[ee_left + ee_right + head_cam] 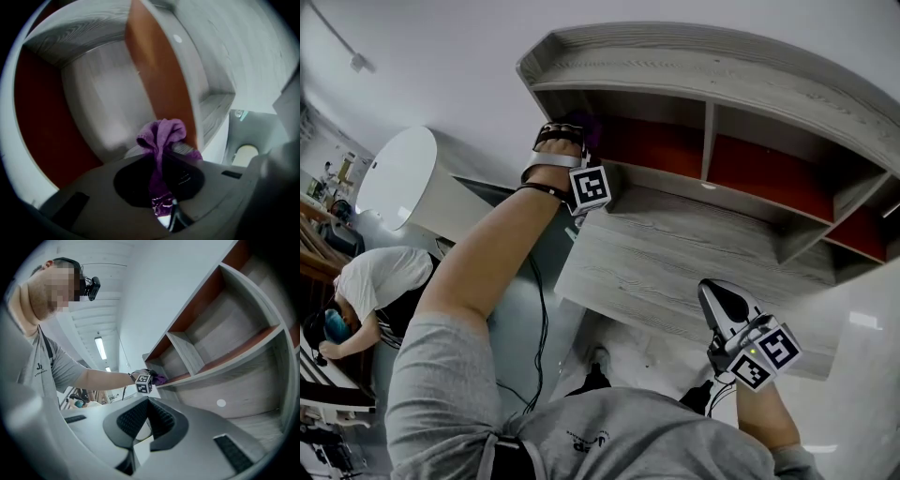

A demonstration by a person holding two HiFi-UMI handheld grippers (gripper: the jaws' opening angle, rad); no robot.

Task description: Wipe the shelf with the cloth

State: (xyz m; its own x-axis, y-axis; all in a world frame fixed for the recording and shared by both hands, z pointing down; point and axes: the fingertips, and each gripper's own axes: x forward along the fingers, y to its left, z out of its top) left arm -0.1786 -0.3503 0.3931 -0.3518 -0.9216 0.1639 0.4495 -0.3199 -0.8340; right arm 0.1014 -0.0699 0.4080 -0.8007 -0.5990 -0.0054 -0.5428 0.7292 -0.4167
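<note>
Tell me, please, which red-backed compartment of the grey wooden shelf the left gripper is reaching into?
The leftmost compartment in the head view: the left gripper holds the purple cloth there; the others are untouched.

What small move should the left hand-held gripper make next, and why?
Probably press the cloth onto the shelf board and sweep it sideways. The left hand-held gripper is shut on the bunched cloth and already reaches into the end compartment. Whether the cloth touches the grey wood is unclear, so firm contact seems the first need.

cloth (161, 136): purple | shelf (675, 253): grey wood grain | back panels (647, 145): red | shirt (609, 441): grey
</note>
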